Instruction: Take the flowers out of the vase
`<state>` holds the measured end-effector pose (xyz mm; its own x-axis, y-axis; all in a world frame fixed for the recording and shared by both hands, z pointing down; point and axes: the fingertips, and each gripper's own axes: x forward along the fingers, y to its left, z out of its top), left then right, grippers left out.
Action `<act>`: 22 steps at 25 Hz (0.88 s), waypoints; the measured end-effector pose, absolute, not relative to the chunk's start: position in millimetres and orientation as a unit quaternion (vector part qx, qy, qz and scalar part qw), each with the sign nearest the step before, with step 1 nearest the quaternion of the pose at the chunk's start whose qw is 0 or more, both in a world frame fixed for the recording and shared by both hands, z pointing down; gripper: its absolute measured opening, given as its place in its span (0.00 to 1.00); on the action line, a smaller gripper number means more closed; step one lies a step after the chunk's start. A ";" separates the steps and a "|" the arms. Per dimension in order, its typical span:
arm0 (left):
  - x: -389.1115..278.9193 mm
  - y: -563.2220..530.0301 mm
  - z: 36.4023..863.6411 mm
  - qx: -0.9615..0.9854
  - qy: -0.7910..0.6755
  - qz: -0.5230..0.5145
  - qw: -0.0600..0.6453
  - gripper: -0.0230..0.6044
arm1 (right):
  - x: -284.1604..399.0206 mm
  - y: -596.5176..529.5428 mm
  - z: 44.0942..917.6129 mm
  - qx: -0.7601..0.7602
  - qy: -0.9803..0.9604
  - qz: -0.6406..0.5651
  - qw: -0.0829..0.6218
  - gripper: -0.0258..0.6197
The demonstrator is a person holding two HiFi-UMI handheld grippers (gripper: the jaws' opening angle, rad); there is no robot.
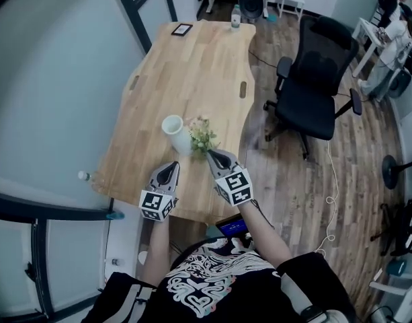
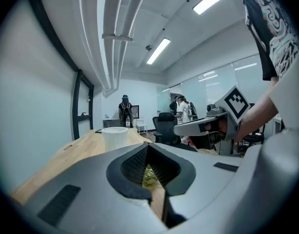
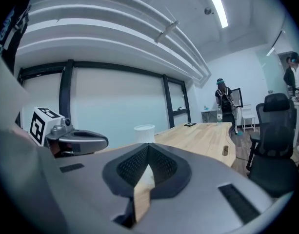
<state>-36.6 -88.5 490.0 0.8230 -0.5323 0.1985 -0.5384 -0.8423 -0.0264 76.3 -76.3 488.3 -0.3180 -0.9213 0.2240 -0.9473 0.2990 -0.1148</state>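
Observation:
A white vase (image 1: 173,130) stands upright on the wooden table (image 1: 192,73), also seen as a pale cup (image 2: 115,137) (image 3: 145,132). A small bunch of flowers (image 1: 202,136) with green leaves lies on the table just right of the vase, outside it. My right gripper (image 1: 213,155) is shut with nothing in it; its tip is at the near end of the bunch. My left gripper (image 1: 169,169) is shut and empty, just in front of the vase. Through the left jaws' gap a bit of yellow-green flowers (image 2: 150,175) shows. Each gripper sees the other (image 2: 203,126) (image 3: 76,140).
A black office chair (image 1: 316,89) stands right of the table. At the table's far end are a small dark frame (image 1: 182,29) and a bottle (image 1: 236,19). Another bottle (image 1: 85,175) sits at the left edge. People stand in the far right corner.

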 end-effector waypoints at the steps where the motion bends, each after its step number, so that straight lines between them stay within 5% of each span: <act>1: -36.5 -80.3 486.7 0.952 -0.288 0.099 0.019 0.04 | 77.3 -66.6 483.8 0.581 -0.805 0.107 0.059 0.05; 22: -42.2 14.6 425.8 0.923 -0.379 0.064 -0.010 0.04 | 89.2 40.7 427.6 0.572 -0.818 0.048 0.030 0.05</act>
